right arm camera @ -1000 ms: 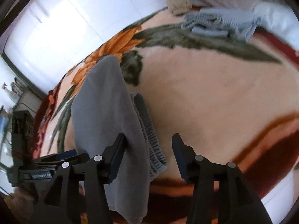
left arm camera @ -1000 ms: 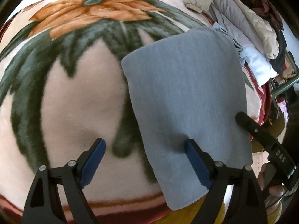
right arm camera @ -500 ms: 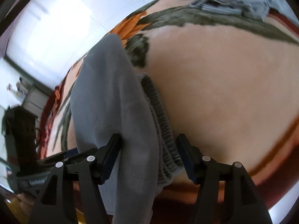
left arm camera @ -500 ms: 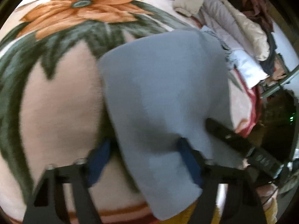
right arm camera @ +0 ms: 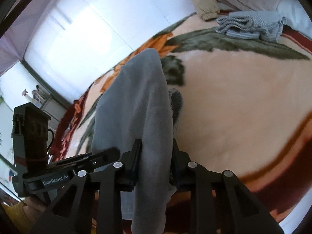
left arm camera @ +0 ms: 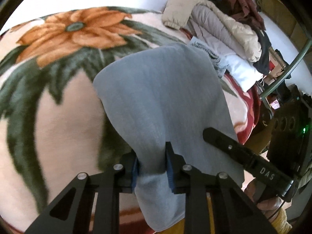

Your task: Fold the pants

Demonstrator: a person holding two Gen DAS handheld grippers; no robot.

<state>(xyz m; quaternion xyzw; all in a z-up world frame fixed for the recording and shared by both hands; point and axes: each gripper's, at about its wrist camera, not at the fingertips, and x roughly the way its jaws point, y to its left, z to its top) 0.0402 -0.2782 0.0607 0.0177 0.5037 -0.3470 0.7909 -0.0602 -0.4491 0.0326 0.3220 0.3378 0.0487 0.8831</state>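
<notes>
Pants [left arm camera: 161,101] near-edge bunched — both tongs closing on it | blanket [left arm camera: 64,120] beyond

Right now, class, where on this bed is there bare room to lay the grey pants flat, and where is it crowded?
Bare room: the pale peach stretch of floral blanket between the grey pants and its dark red border, below the green leaf. Crowded: the far edge, with a folded grey knit garment and a heap of beige padded jackets.
</notes>
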